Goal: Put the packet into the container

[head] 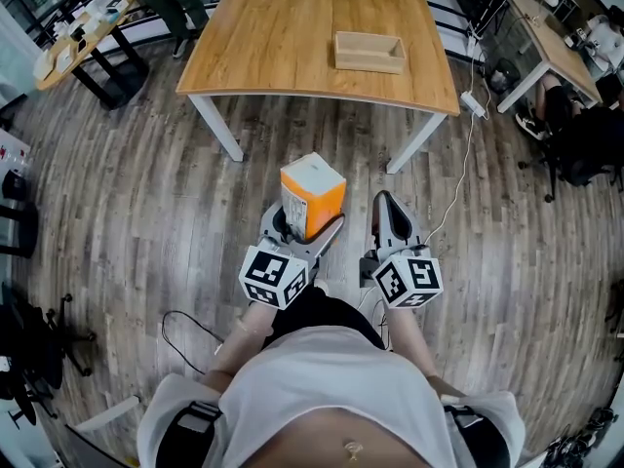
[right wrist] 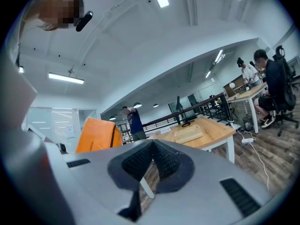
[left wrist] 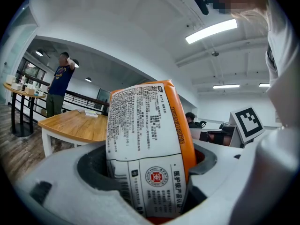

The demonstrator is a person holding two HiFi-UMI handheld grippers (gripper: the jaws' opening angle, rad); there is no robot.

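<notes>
With the left gripper (head: 308, 228) clamping the orange packet (head: 312, 193) and the right gripper (head: 389, 213) pinched together empty, the carry forward to the wooden tray (head: 370, 52) likely came next.

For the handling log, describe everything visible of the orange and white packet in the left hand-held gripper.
The orange and white packet is a puffy, glossy, plastic-looking pouch. It is orange on one face and along the edge, with a white panel dense with small black print and a round red seal. It stands upright, leaning slightly, its lower end clamped between the jaws of the left hand-held gripper, the only thing touching it. It is held in the air above the wood-plank floor, short of the light wooden table.
</notes>
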